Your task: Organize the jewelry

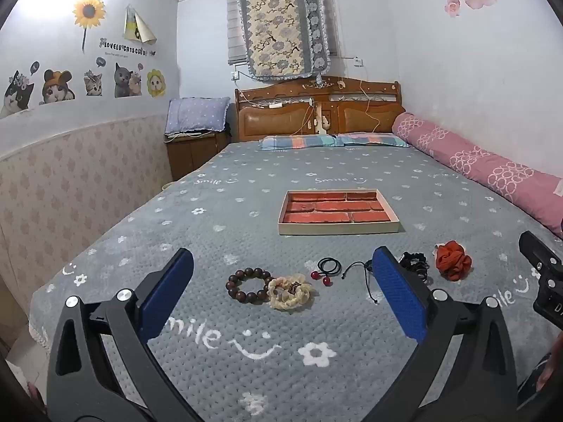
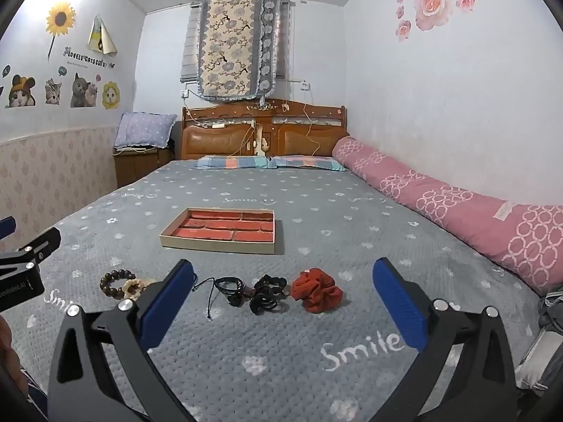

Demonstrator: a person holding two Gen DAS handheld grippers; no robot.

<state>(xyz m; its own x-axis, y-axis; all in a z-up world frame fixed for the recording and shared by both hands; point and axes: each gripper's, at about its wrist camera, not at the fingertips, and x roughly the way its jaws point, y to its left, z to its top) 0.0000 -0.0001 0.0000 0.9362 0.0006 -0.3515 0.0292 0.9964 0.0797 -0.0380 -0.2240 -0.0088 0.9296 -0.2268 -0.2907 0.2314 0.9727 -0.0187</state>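
On the grey bedspread lies a row of jewelry: a brown bead bracelet [image 1: 248,286] [image 2: 116,283], a cream scrunchie [image 1: 289,292] [image 2: 133,287], a black hair tie with red beads [image 1: 325,270], a black cord bracelet [image 1: 359,270] [image 2: 227,286], a black scrunchie [image 1: 415,263] [image 2: 265,293] and an orange scrunchie [image 1: 453,259] [image 2: 316,290]. Beyond them sits a shallow tray [image 1: 338,229] [image 2: 218,244] with a red brick-pattern floor. My left gripper [image 1: 281,295] hovers open before the beads. My right gripper [image 2: 281,299] hovers open before the scrunchies. Both hold nothing.
A pink bolster [image 1: 475,165] [image 2: 457,204] runs along the bed's right side by the wall. Flat pillows [image 1: 334,140] lie against the wooden headboard [image 1: 316,112]. A wooden nightstand [image 1: 193,151] stands left of the bed. The other gripper's body shows at each view's edge.
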